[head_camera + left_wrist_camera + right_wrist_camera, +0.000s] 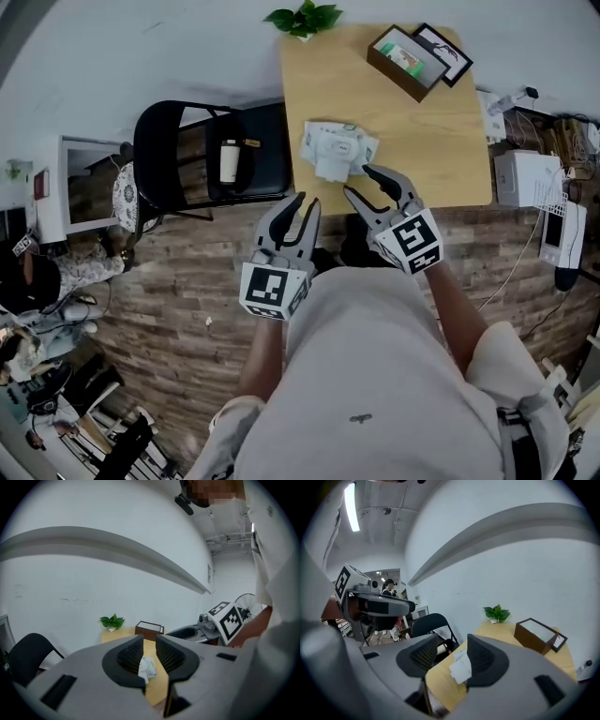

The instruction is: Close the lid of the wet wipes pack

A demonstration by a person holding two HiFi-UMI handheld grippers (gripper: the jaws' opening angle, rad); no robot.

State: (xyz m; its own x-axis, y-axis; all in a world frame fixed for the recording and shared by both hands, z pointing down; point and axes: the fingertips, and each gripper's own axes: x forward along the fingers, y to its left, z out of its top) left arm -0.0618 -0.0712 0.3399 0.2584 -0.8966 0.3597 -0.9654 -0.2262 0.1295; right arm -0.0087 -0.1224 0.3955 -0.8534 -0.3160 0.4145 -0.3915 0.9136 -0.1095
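The white wet wipes pack [337, 150] lies near the front left of the wooden table [441, 141], with its lid flap folded out toward the near edge. My left gripper [307, 200] hovers just off the table's front edge, below and left of the pack. Its jaws stand narrowly apart with nothing between them. Through that gap the pack [149, 666] shows farther off. My right gripper [360, 180] is open at the table's front edge, just right of the pack and apart from it. In the right gripper view the pack [460, 667] lies beyond the gripper [452, 653].
A brown box [405, 61] and a black frame [445, 52] sit at the table's far right. A small plant [303, 19] stands at the far edge. A black folding chair [202, 155] holding a bottle [228, 161] is left of the table. White devices [525, 178] are to the right.
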